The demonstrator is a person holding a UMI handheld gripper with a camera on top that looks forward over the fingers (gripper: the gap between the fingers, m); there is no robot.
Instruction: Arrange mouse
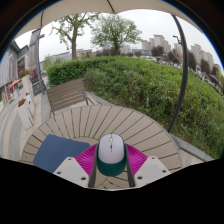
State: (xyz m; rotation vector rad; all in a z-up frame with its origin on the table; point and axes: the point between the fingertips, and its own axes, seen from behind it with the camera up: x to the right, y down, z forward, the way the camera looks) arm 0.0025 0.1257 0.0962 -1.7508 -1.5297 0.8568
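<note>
Item one: tongs [111, 172], hand-held, two pale fingers with magenta pads [86, 160] on their inner faces, set only part-way open, about as wide as the body they hold. Item two: computer mouse [111, 154], white shell with a dark green band across its forward half, lying between the two pads with its nose pointing away from the tongs; both pads sit against its flanks with no gap to be made out, so the tongs appear clamped on it. Whether the mouse rests on the surface below or is lifted just clear of it cannot be told. Item three: round table [100, 122] of pale wooden slats fanning outward, lying directly under and ahead of the tongs. Item four: dark blue mouse mat [56, 150], rectangular, flat on the table just to the left of the left finger, near the mouse but not under it. Item five: wooden bench [68, 95] of slatted build, beyond the table and left of the line of the tongs. Item six: green hedge [150, 85], broad and dense, beyond the table and to the right. Item seven: trees [115, 32] and pale buildings [160, 45] far ahead, under an overcast sky. Item eight: dark slanting pole [183, 70], right of the tongs, running up across the hedge.
</note>
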